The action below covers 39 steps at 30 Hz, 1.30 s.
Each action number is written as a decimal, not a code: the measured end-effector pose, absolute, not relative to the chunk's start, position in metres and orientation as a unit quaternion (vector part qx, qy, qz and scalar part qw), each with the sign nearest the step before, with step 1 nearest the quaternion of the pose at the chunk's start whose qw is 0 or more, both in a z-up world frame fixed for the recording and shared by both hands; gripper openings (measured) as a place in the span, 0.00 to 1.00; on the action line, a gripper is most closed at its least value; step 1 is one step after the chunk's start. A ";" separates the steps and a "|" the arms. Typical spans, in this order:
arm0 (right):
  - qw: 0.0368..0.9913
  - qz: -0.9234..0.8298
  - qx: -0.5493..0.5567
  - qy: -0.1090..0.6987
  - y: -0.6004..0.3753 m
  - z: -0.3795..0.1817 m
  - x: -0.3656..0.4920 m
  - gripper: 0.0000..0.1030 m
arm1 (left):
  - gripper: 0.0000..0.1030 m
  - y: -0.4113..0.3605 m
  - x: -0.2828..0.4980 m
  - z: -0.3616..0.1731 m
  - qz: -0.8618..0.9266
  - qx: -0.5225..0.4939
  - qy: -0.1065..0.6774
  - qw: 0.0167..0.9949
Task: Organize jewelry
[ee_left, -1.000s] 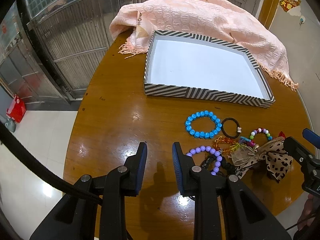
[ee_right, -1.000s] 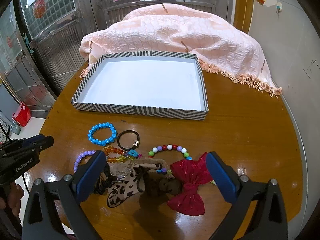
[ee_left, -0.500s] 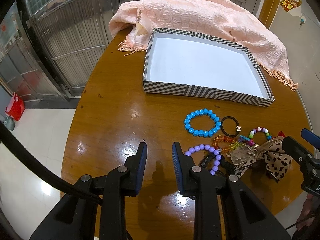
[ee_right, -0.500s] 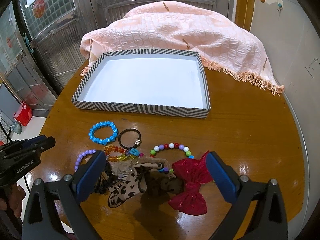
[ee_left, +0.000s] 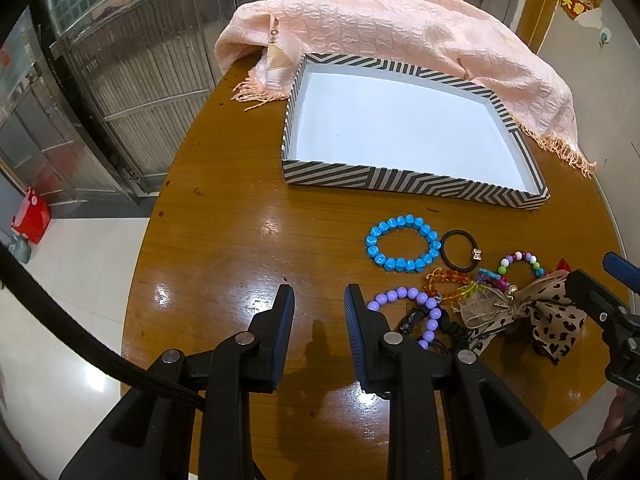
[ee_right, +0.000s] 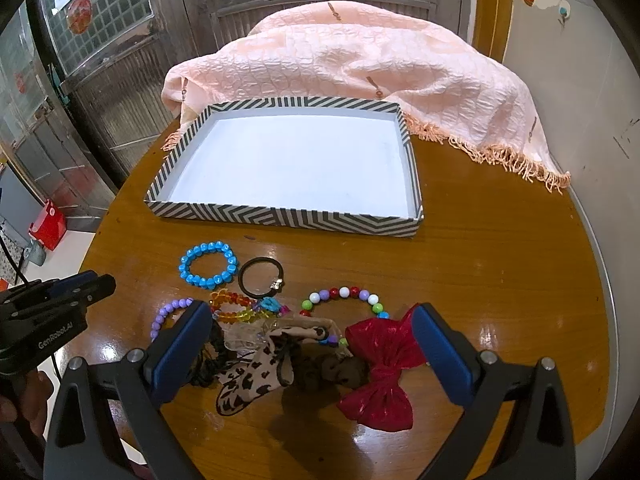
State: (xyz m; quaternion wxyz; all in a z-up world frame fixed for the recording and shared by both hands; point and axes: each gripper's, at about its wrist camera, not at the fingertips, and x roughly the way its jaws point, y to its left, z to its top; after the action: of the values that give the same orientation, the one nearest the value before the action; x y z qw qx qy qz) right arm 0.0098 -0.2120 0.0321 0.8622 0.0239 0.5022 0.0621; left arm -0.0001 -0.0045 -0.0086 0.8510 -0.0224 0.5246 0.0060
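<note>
While we hold both grippers tilted down over the round table [ee_left: 224, 216], its varnished wood shows a fine grain and bright glare patches; the left gripper [ee_left: 319, 322] has its ribbed blue pads parted by a modest gap with only bare wood between them, and the right gripper [ee_right: 310, 354] stands spread wide over the pile, gripping nothing. Behind the jewelry lies a shallow rectangular tray [ee_right: 280, 216], its card walls printed in black-and-white chevrons, its floor plain matte white with nothing in it; a peach blanket [ee_right: 360, 60], puckered and fringed, is heaped past the tray's far edge. Near the tray's front wall, a blue bracelet [ee_left: 402, 243] of chunky faceted beads forms a neat ring, and just beside it lies a thin black hair tie [ee_left: 460, 256] with a small metal charm. Closer to us, a purple bracelet [ee_left: 408, 306] of smooth round beads lies just beside the left gripper's right pad, and an amber bracelet [ee_right: 234, 306] of clear glassy beads lies between it and the hair tie. A mixed bracelet [ee_right: 344, 300] of glossy red, white, green and purple beads curves behind a red bow [ee_right: 380, 376] of shiny crinkled fabric; a leopard bow [ee_right: 256, 376] of soft spotted cloth with sheer trim sprawls between the right gripper's pads, overlapping a dark tangle of cord that we cannot make out.
</note>
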 end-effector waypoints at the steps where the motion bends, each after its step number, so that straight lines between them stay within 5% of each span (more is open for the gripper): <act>1: 0.861 0.061 0.021 0.504 -0.212 0.032 0.010 0.99 | 0.24 -0.005 0.000 -0.009 0.005 -0.022 0.525 0.851; 27: 0.862 0.086 0.030 0.498 -0.217 0.026 0.020 0.99 | 0.24 -0.004 0.014 -0.010 0.000 -0.034 0.537 0.843; 39: 0.851 0.125 0.006 0.510 -0.202 0.020 0.047 0.81 | 0.24 -0.007 0.025 -0.015 0.009 -0.026 0.544 0.838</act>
State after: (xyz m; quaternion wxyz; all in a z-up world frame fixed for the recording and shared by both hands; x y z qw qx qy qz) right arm 0.0473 -0.2018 0.0205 0.8510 0.0056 0.5100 0.1254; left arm 0.0246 -0.0069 -0.0152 0.8384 -0.0260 0.5444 0.0088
